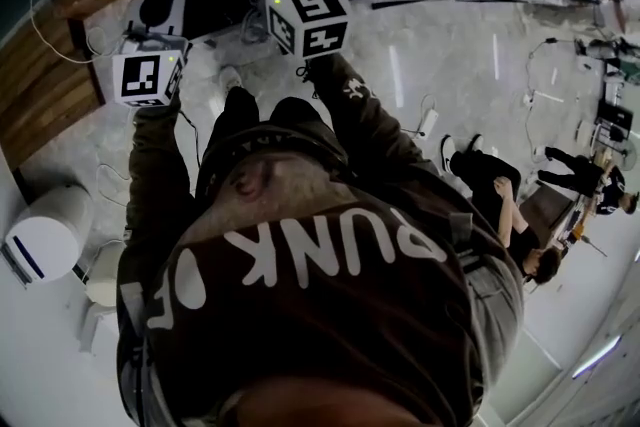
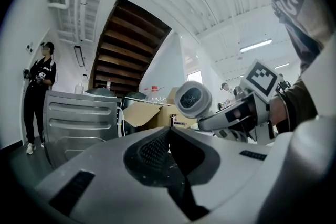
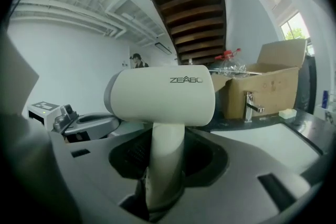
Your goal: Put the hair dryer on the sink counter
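Grey-shelled and empty, the left claw (image 2: 169,132) is held at about 10 o'clock in the head view, its jaws pressed together on nothing. To its right, the right claw (image 3: 166,153) is clamped on the handle of the white hair dryer (image 3: 160,96). The dryer stands upright out of the jaws, its barrel lying crosswise above them. In the head view it shows at 12 o'clock, raised in front of the person.

Farther right, at about 3 o'clock in the right gripper view, lies the sink counter (image 3: 260,119). This dark worktop bears a chrome faucet (image 3: 251,106), an open cardboard box (image 3: 265,81) and a white basin (image 3: 273,141). The dryer is in the air and apart from that worktop, touching nothing but the claw.

By these pictures the pick-up appears done: the dryer is firmly gripped and near the counter. What seems left is the last stretch of the carry, then setting the dryer down on a bare part of the worktop beside the basin. Opening the jaws to free it would finish the job.
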